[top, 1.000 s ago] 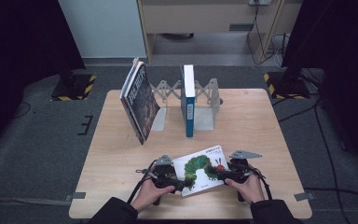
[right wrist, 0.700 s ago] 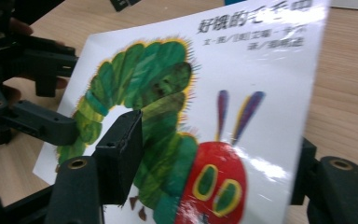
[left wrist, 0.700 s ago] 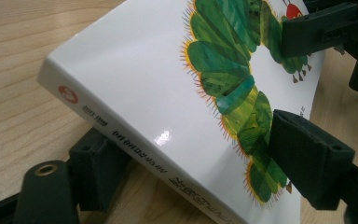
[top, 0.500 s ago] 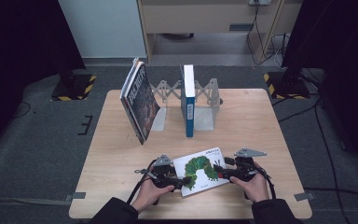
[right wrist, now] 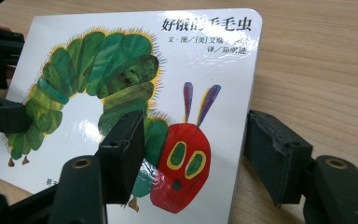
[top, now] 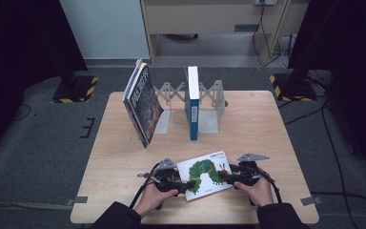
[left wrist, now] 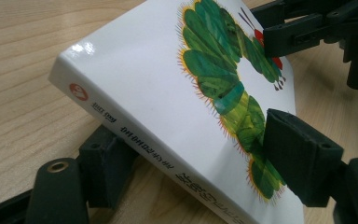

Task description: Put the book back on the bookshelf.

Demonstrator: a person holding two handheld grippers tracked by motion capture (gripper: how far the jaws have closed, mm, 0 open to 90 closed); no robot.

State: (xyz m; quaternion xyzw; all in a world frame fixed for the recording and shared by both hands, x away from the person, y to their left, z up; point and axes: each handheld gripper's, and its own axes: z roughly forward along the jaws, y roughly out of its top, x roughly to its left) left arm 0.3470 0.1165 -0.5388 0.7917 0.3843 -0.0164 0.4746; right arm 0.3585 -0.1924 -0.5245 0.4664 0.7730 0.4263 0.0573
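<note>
Spine lettering on the caterpillar book (left wrist: 177,93) reads for me from the left gripper (left wrist: 186,161) view, jaws clamped across its raised spine edge, while the right gripper (right wrist: 193,154) view shows jaws just narrowing, one on the cover, one beside the edge; high view adds bare table (top: 267,124) right and front.

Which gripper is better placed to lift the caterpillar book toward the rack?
Left, probably. The left gripper clamps the caterpillar book across its spine edge; the right gripper straddles the opposite edge, one pad apart.
</note>
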